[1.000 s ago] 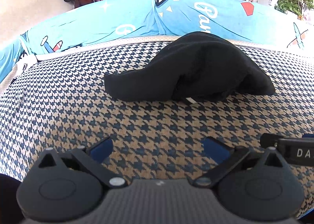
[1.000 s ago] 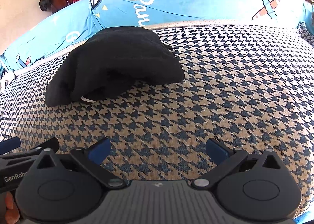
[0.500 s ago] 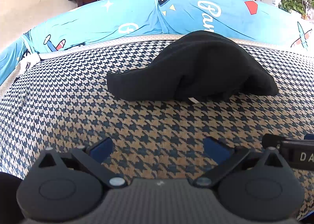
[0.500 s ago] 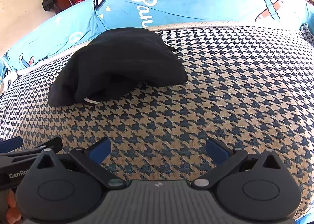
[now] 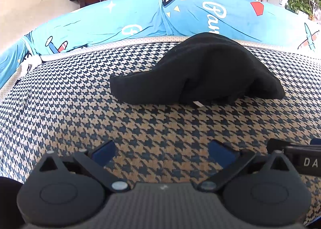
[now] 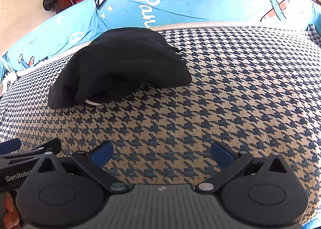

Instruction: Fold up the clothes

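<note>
Houndstooth cushion [image 5: 140, 128] holds a bundled black garment [image 5: 200, 72]; both hand-held grippers, left [image 5: 162, 148] and right [image 6: 161, 149], hover near it, fingers apart, empty.

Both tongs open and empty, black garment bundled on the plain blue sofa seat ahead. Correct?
Not quite: the seat cover is houndstooth-patterned, not plain blue; only the backrest cover is blue, per the right wrist view. The left tongs and right tongs are open and empty, the black garment bundled ahead.
</note>
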{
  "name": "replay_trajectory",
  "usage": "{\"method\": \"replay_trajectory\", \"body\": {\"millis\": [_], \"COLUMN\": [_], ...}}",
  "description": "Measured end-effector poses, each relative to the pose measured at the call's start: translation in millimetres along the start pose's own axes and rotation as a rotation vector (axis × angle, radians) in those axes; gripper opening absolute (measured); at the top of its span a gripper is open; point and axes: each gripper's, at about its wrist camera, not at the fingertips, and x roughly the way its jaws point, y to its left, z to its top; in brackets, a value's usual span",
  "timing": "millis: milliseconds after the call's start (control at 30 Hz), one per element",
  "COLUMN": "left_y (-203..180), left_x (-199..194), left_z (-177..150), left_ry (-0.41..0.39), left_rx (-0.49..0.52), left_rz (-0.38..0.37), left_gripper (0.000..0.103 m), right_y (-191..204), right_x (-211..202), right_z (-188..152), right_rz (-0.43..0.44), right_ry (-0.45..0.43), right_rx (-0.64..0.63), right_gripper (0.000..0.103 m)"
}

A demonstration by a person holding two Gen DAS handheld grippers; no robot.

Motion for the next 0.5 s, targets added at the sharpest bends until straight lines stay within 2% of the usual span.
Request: {"method": "replay_trajectory", "body": {"millis": [500], "left_y": [1.3], "left_x": [3.5], "left_z": [-1.1], "left_ry": [0.005], "left_rx": [0.000], "left_rz": [0.010], "left_gripper": [0.103], "right_y": [1.8], "right_x": [1.6], "right_z": [-0.5], "right_rz": [0.006], "right_ry": [0.007], "right_rx": [-0.008], "right_gripper": [0.103]}}
